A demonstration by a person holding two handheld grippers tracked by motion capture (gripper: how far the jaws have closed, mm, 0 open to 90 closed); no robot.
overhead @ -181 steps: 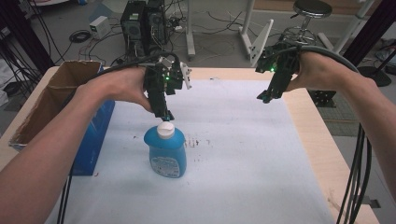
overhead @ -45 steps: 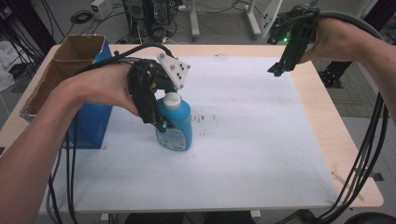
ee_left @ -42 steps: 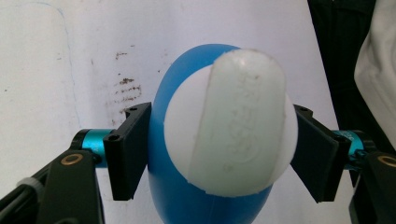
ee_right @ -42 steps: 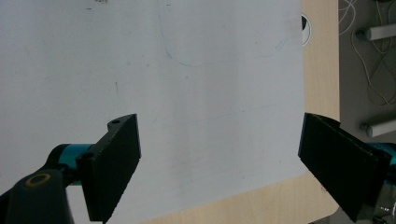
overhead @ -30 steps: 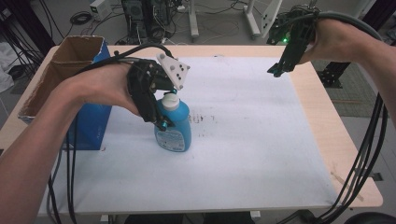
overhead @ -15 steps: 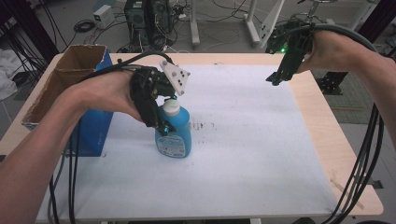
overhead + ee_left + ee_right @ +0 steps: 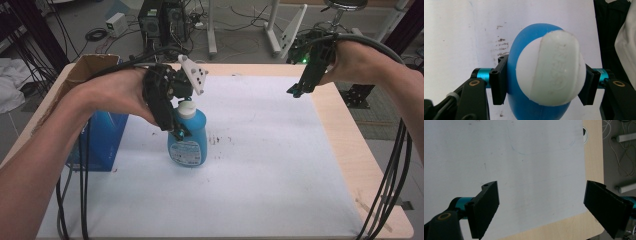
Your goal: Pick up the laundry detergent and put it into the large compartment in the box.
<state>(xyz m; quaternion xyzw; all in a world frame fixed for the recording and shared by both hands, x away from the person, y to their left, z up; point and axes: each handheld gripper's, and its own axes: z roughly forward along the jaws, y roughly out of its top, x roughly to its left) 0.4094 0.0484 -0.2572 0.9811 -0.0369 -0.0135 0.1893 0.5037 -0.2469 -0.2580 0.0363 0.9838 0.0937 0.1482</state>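
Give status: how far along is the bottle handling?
Done: left gripper is shut on the blue bottle, fingers on either side of its body below the white cap. In hand: bottle upright at the white mat. Left: right gripper is open, holding nothing.

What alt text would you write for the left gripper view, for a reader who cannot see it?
Seen from above, the left gripper is shut on a blue bottle just under its white cap. Below lies a white sheet with small dark marks.

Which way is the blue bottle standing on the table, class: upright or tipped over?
Upright. The blue bottle stands on its base on the white sheet, white cap on top, with the left gripper shut on its sides.
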